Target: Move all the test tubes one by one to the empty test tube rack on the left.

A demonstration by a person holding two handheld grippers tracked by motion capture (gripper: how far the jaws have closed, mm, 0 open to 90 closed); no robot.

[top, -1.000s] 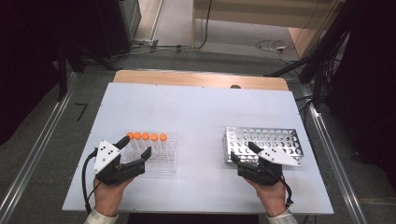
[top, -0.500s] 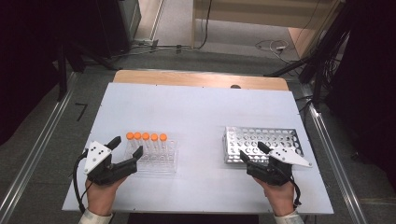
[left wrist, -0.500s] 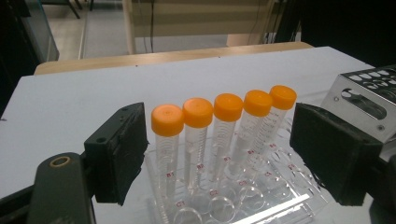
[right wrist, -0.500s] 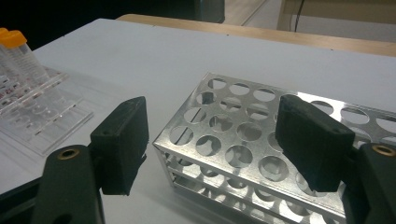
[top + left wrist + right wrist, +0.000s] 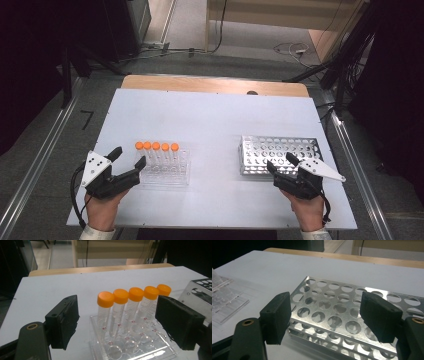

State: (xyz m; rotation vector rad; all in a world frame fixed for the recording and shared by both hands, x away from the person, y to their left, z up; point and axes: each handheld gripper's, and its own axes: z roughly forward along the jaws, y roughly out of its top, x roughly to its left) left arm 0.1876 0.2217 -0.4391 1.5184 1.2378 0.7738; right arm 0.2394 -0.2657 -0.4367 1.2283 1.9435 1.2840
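While both claws are held low at the near edge of the white counter (image 5: 210, 115), nothing is gripped. Left claw (image 5: 127, 159): jaws spread wide, just beside the clear rack (image 5: 165, 172), in which five orange-capped tubes (image 5: 136, 303) are stood upright in a row. Right claw (image 5: 281, 164): jaws likewise wide, empty, set at the near edge of the perforated metal rack (image 5: 280, 150).

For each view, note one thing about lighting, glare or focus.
High view: the white table is evenly lit and its surroundings dark. Left gripper view: the orange-capped tubes are sharp, and the clear rack glints. Right gripper view: the metal rack reflects light, and the near jaws look soft.
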